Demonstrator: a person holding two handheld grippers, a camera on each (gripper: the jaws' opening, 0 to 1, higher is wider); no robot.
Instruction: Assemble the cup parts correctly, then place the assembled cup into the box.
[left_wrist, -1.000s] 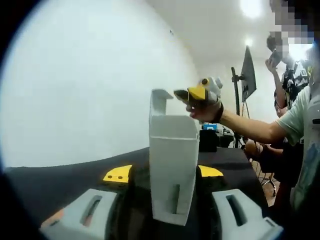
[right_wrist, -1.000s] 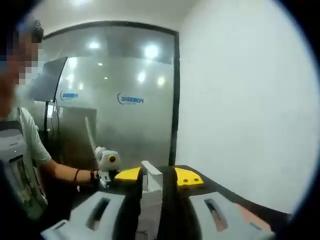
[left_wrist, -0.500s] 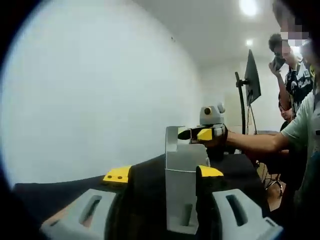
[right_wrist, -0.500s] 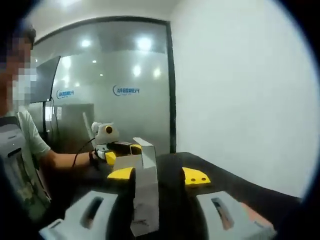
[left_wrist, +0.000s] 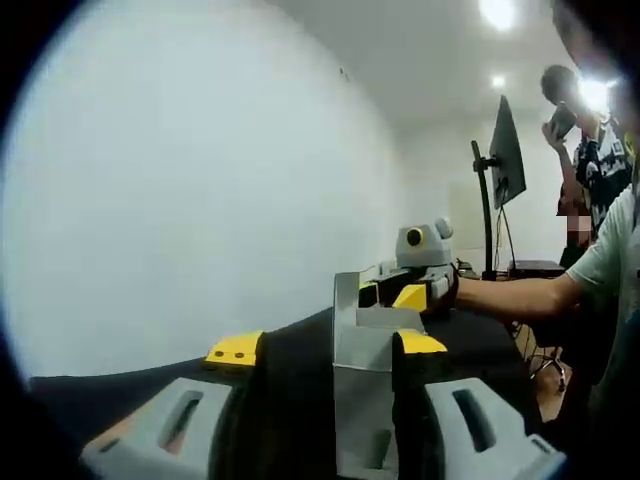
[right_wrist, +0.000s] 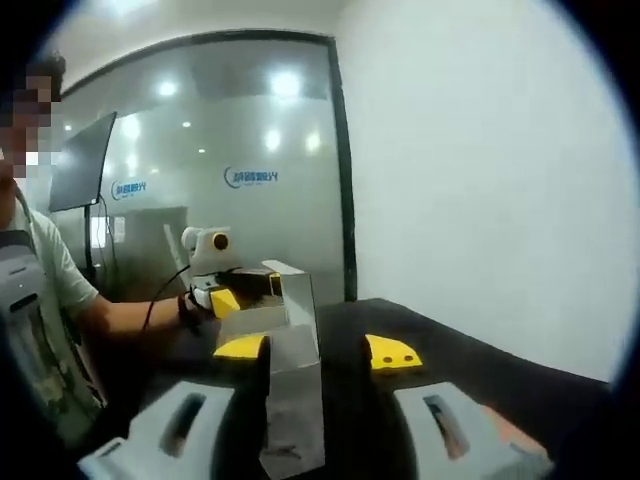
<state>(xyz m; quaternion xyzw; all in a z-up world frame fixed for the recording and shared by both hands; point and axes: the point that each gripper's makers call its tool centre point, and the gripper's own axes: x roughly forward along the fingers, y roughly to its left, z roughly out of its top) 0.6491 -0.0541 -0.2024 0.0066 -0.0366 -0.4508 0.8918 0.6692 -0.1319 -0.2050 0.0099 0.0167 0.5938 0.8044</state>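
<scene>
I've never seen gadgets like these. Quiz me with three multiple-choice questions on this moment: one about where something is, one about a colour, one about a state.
1. Where is the white box?
A. Between both grippers' jaws
B. Lying flat on the table
C. In a bare hand

2. What colour are the jaw tips?
A. Red
B. Yellow
C. Blue

3. How is the box's top?
A. Taped shut
B. Open, flap up
C. Crushed

Answers: 1 A, the left gripper and right gripper each pinch it; 2 B, yellow pads show on both; 3 B, a flap stands above its open top.
</scene>
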